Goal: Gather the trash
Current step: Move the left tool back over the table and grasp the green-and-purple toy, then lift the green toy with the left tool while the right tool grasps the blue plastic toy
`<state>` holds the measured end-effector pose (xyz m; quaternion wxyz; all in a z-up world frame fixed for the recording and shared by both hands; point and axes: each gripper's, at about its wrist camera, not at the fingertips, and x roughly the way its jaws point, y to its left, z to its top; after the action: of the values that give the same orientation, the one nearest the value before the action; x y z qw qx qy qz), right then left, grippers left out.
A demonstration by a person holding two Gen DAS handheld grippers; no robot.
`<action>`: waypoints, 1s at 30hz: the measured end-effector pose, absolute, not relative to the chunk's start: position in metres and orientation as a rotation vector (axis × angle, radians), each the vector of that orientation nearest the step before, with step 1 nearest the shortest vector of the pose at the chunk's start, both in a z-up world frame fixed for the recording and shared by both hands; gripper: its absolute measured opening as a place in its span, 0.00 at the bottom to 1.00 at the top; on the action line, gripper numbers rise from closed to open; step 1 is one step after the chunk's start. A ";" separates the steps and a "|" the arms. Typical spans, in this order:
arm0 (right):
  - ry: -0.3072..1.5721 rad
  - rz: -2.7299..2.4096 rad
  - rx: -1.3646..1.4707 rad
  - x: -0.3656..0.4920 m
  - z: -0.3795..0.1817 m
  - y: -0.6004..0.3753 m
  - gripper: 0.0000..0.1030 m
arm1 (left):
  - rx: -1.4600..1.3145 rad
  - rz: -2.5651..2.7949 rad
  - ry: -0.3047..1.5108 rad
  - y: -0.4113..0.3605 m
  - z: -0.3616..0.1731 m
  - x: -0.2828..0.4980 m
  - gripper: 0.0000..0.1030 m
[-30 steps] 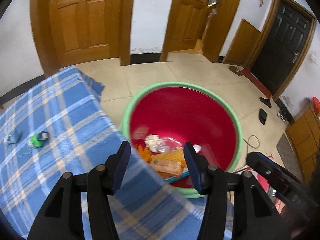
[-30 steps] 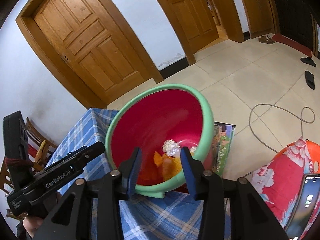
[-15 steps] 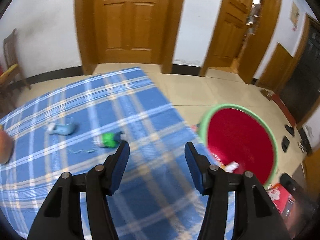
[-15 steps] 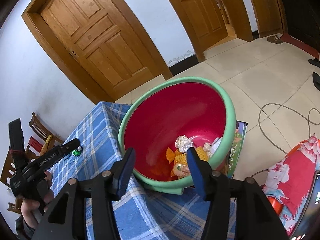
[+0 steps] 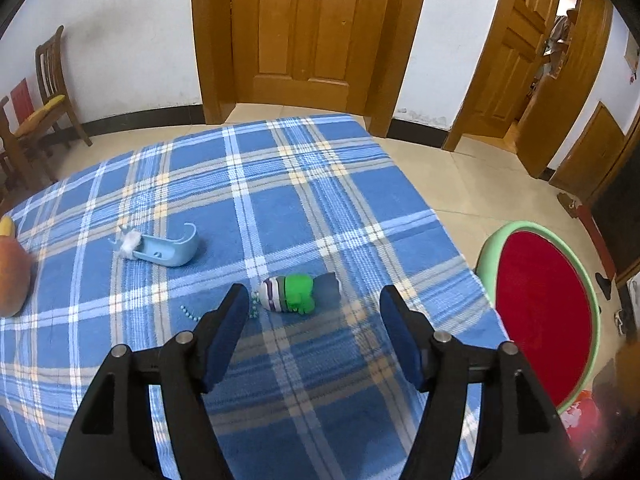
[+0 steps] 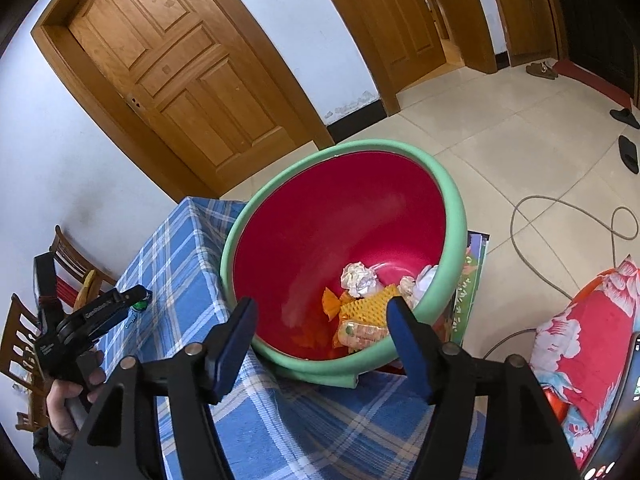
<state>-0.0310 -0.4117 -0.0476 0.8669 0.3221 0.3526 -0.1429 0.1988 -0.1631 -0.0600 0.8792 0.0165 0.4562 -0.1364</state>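
Both grippers opening, nothing between their jaws.
The left gripper (image 5: 314,300) is hovering over a green wrapper (image 5: 298,293) on the plaid counter (image 5: 280,208); the right gripper (image 6: 320,316) is hanging over the trash-filled red basin (image 6: 454,216).

Wooden door (image 5: 308,28) at 12 o'clock; chair (image 5: 44,92) at 10; cable (image 6: 568,220) on floor, 3 o'clock; slippers (image 6: 626,132) nr 2.

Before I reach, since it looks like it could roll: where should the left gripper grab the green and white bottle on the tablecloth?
Probably across its green middle, coming from above. The bottle lies on its side, left to right, just beyond the left gripper, whose empty jaws are opening.
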 end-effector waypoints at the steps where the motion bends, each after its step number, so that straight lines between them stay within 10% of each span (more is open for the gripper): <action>1: 0.739 -0.301 0.673 -0.031 -0.047 -0.413 0.68 | 0.037 -0.277 0.951 -0.164 -0.062 0.200 0.66; 8: 0.746 -0.301 0.675 -0.031 -0.049 -0.413 0.68 | 0.069 -0.253 0.941 -0.165 -0.072 0.206 0.49; 30: 0.760 -0.198 0.564 -0.001 -0.027 -0.360 0.71 | -0.002 -0.185 0.889 -0.079 -0.042 0.166 0.49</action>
<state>-0.0007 -0.3601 -0.0274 0.8853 0.2713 0.3654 -0.0954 0.1660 -0.0792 -0.0416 0.8987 -0.0012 0.4294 -0.0891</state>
